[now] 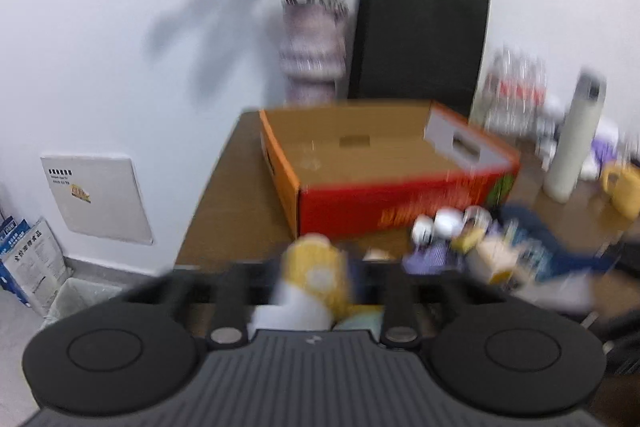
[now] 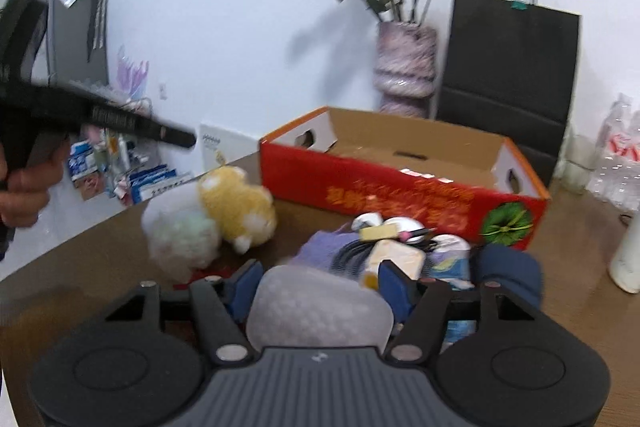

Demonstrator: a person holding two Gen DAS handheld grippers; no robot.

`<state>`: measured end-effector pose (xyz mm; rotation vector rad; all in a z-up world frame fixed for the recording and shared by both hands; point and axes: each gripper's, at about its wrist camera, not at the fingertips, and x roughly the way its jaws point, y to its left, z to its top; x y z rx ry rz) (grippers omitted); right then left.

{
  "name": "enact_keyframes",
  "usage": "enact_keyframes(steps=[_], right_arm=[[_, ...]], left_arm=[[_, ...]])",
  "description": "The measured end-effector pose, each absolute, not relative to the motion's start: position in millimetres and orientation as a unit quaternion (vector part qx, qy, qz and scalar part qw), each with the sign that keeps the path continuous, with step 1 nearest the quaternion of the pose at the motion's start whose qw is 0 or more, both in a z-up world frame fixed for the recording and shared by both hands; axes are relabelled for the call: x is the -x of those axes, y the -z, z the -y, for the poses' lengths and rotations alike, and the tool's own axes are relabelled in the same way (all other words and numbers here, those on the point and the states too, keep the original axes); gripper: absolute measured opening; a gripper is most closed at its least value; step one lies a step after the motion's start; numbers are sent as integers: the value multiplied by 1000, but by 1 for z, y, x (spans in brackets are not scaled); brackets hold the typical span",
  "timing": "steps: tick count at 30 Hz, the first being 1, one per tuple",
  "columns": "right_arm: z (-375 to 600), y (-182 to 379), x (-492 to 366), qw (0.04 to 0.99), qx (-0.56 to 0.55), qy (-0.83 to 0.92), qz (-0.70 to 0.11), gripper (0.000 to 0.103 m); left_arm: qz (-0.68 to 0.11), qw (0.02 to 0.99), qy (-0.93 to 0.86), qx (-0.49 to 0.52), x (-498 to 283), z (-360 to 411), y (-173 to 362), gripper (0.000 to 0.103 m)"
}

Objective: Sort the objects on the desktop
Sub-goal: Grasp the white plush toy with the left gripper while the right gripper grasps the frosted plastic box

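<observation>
An open red and orange cardboard box point(image 1: 360, 163) point(image 2: 400, 183) stands on the brown table; its inside looks empty. A yellow and white plush toy point(image 1: 312, 275) lies between the fingers of my left gripper point(image 1: 316, 287); the blurred view does not show whether the jaws press it. In the right wrist view that plush point(image 2: 236, 207) lies by a pale fluffy one point(image 2: 180, 235). My right gripper point(image 2: 320, 283) has its blue pads against a whitish soft pouch point(image 2: 320, 307). A heap of small items point(image 2: 400, 247) lies in front of the box.
A vase of dried flowers point(image 2: 404, 67) and a black paper bag point(image 2: 508, 67) stand behind the box. A white bottle point(image 1: 572, 143) and a yellow mug point(image 1: 624, 187) are at the right. The table's left edge point(image 1: 200, 203) drops to the floor with a bin.
</observation>
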<state>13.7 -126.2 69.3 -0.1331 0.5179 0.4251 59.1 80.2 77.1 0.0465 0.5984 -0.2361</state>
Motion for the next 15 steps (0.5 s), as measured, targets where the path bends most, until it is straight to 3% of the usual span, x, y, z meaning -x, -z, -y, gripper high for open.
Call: enact_keyframes(steps=[1,4,7,10,15], right_arm=[[131,-71,-12,943,62,-205,-253,63],[139,-73,-6,946,58,-195,-253,63],[142,-71,-5,944,55,-197,-261,62],[136,-62,-7,936,69,-193,-285,47],[134,-54,-9,934,75,-180,-301,64]], left_arm=[[-300,947,109,-39,-63,-78,-70,73],[-343,930,118,-57,-79,-79,-46,71],[-395,913,102,-25,-102,-89,-24,62],[-392,915,93,-6,-103,-94,-24,54],[-378,922,89,-1,-90,-89,-32,47]])
